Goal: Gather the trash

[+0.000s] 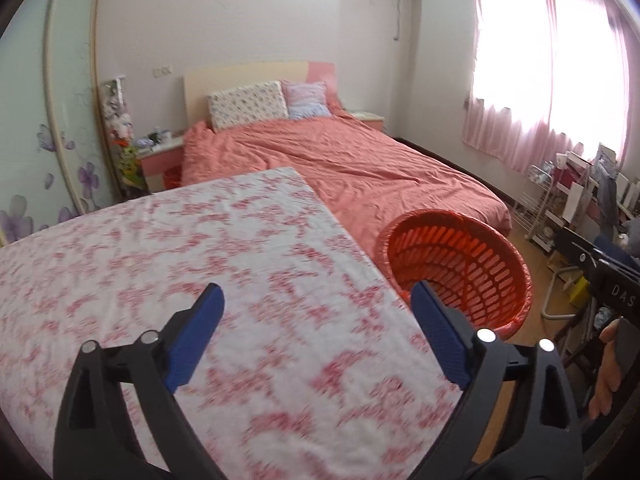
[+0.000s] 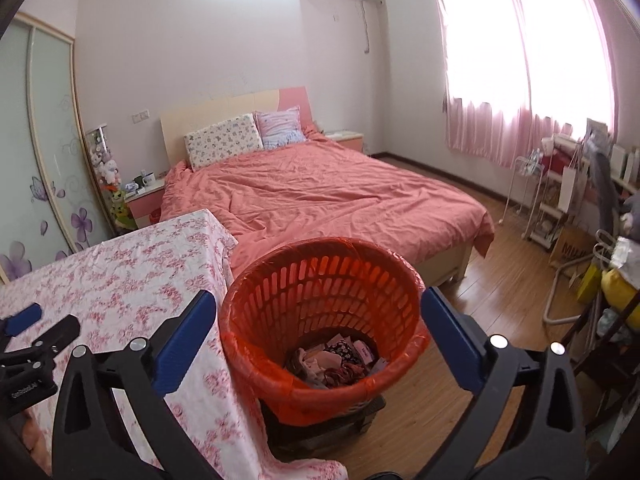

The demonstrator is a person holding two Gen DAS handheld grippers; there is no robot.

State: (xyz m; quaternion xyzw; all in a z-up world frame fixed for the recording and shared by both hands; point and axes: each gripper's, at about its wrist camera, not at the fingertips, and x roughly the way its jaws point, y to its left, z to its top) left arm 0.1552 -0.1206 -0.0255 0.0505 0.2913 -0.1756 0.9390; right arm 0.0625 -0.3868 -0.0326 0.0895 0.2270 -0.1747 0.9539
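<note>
An orange slatted trash basket (image 2: 320,312) with an orange liner stands on a dark stool beside the table, with several pieces of trash (image 2: 340,360) at its bottom. It also shows in the left wrist view (image 1: 460,264). My right gripper (image 2: 318,316) is open and empty, held above the basket's near rim. My left gripper (image 1: 318,300) is open and empty above the table with the pink floral cloth (image 1: 180,260), near its right edge. The left gripper also shows at the left edge of the right wrist view (image 2: 24,320). No trash shows on the table.
A bed with a coral cover (image 2: 320,200) lies behind the table and basket. Wooden floor (image 2: 500,280) runs to the right. White racks and clutter (image 2: 560,200) stand under the pink-curtained window. A wardrobe with flower doors (image 1: 48,140) is at the left.
</note>
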